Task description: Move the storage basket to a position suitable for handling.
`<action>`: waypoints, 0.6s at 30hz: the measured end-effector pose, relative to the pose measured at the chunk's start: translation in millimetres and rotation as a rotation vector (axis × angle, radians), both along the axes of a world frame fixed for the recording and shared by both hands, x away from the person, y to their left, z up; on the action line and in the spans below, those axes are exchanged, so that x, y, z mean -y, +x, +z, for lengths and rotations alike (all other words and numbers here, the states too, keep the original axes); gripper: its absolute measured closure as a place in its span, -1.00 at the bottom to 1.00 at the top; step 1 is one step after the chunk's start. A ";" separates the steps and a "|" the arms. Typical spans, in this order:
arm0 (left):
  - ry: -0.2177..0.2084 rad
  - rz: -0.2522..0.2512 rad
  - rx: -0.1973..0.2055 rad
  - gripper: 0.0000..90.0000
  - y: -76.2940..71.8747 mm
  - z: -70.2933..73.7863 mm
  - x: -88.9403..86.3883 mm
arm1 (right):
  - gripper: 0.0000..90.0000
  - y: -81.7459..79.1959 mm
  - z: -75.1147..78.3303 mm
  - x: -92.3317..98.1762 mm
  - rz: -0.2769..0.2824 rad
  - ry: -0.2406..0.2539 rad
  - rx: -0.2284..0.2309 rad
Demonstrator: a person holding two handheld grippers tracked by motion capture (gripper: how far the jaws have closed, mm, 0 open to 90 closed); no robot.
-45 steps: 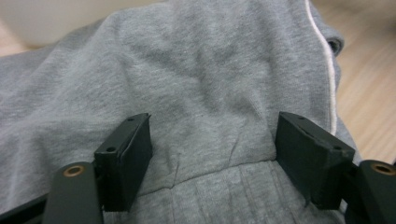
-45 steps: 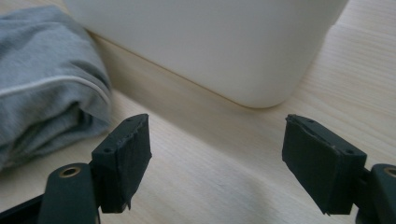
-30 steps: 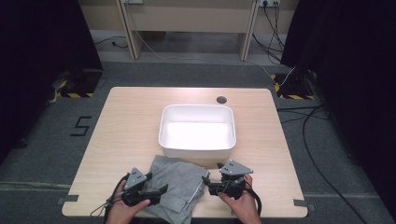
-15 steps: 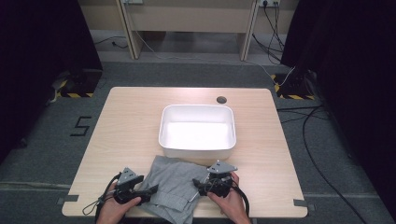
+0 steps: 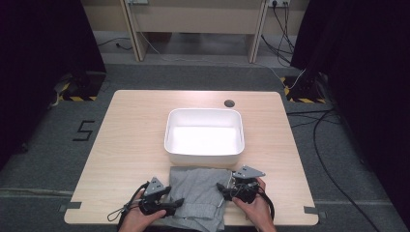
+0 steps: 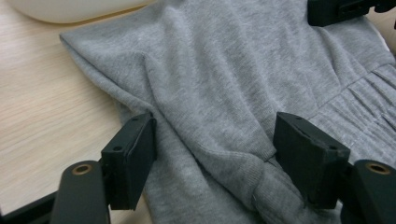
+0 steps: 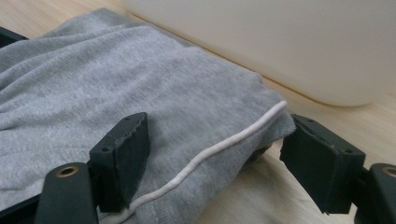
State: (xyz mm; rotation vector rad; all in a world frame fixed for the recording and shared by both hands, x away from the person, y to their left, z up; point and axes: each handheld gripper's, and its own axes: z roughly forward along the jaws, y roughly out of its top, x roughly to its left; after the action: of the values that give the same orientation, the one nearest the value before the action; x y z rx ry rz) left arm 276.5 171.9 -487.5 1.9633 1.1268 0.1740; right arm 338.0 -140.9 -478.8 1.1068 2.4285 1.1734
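A folded grey garment (image 5: 200, 195) lies at the table's near edge, just in front of a white tub (image 5: 204, 134). My left gripper (image 5: 175, 204) is open at the garment's left side, its jaws astride a thick fold of the grey garment (image 6: 224, 93). My right gripper (image 5: 221, 188) is open at the right side. Its jaws straddle the grey garment's (image 7: 154, 84) corner, where a white drawstring (image 7: 219, 147) runs along the edge. The other gripper's black tip (image 6: 343, 10) shows at the top right of the left gripper view.
The white tub (image 7: 289, 42) stands empty mid-table, its wall almost touching the garment. A dark round hole (image 5: 229, 103) sits in the light wooden tabletop (image 5: 130, 140) behind the tub. Bare table extends left and right of the tub.
Both grippers have closed in on the garment from its sides, the right one moving left onto its corner and the left one settling at its left edge. The garment lies as before.
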 end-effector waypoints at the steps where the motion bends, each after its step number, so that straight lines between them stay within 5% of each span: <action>1: -0.001 0.001 -0.002 -0.35 0.3 -0.1 1.1 | -0.45 0.4 0.0 1.8 0.000 0.002 -0.005; 12: -0.044 -0.002 -0.019 -0.37 4.6 -1.2 8.0 | -0.47 1.4 0.7 15.7 -0.015 0.017 -0.041; 18: -0.077 0.031 -0.051 -0.66 -3.9 3.0 -0.6 | -0.52 -0.5 3.0 16.7 -0.024 0.035 -0.026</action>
State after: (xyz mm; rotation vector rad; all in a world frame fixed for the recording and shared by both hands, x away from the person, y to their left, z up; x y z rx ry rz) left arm 272.7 172.5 -484.5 1.8925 1.1804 0.0969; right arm 337.6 -157.6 -475.8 1.1645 2.4157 1.2063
